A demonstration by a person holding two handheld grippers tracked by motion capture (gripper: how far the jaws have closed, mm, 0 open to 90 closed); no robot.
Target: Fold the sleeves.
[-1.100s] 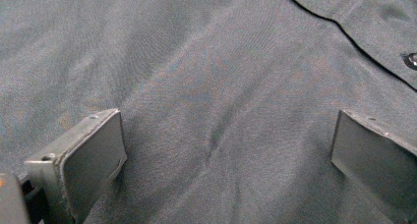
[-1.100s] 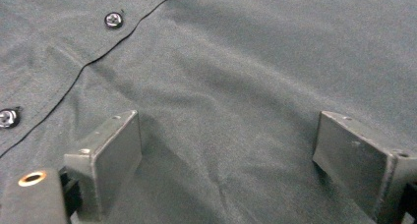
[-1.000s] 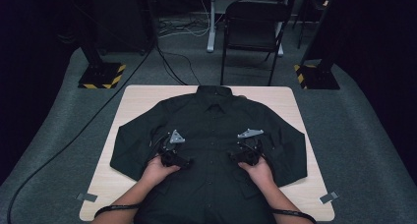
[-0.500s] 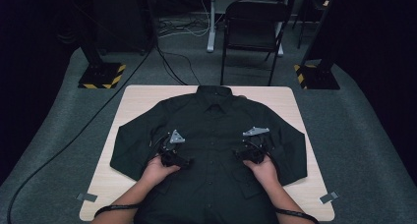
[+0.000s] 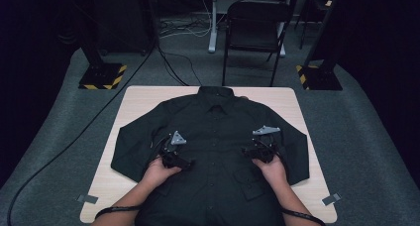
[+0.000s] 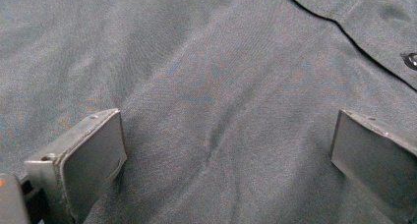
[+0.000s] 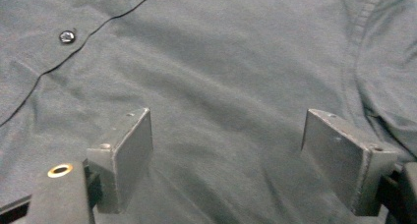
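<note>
A dark long-sleeved button shirt (image 5: 213,132) lies flat, front up, on the light wooden table (image 5: 141,99), collar at the far edge and sleeves angled outward. My left gripper (image 5: 171,146) rests on the shirt's left chest; its jaws stand wide apart over smooth fabric (image 6: 226,155), with a button (image 6: 410,60) of the placket at the right. My right gripper (image 5: 260,142) sits on the right chest, also open (image 7: 226,155). Its jaws have just been closing a little, with only flat cloth between them. The buttons (image 7: 67,36) run off to its upper left.
A black chair (image 5: 255,23) stands beyond the table's far edge. Two stands with yellow-and-black bases (image 5: 101,76) (image 5: 317,77) flank it, and cables trail over the grey floor. Tape marks (image 5: 87,199) (image 5: 331,199) sit at the table's near corners.
My right gripper has slid a little to the right across the shirt. The left gripper has stayed where it was.
</note>
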